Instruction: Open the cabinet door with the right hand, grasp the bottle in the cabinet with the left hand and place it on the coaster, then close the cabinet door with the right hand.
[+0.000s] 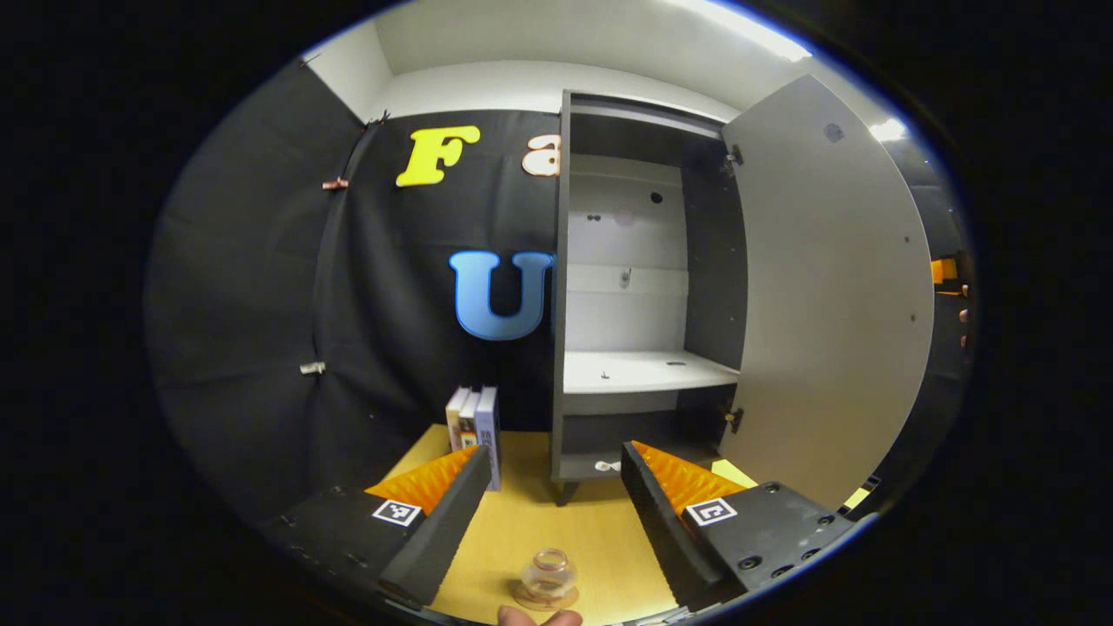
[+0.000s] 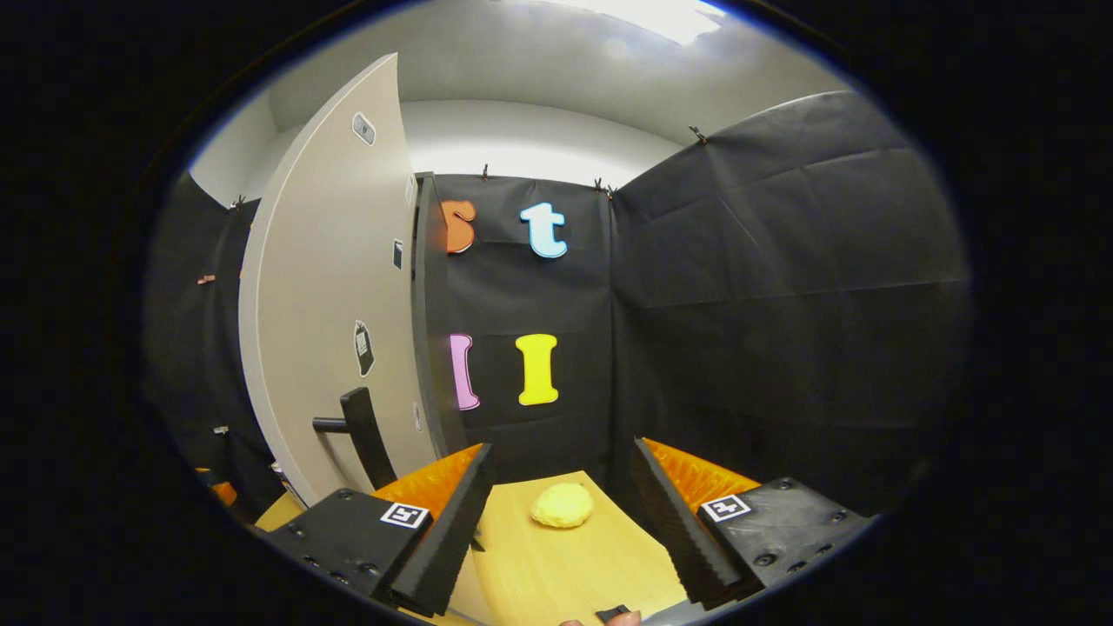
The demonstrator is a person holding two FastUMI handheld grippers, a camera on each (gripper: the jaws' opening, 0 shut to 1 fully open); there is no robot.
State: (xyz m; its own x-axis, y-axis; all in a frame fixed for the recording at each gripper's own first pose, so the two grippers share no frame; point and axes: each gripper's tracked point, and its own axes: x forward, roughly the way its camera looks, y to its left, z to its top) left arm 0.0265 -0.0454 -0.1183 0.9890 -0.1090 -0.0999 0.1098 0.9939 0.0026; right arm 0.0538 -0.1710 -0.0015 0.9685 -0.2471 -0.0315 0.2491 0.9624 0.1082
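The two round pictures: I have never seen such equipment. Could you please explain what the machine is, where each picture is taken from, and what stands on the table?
There is no robot. A person holds a two-finger gripper in each hand, and a camera rides on each gripper.

The left gripper view shows the left gripper, open, with the bottle standing on the coaster on the table. Behind stand books and the cabinet, its door open.

The right gripper view shows the right gripper, open and holding nothing, beside the door's handle. A yellow lump lies on the table.
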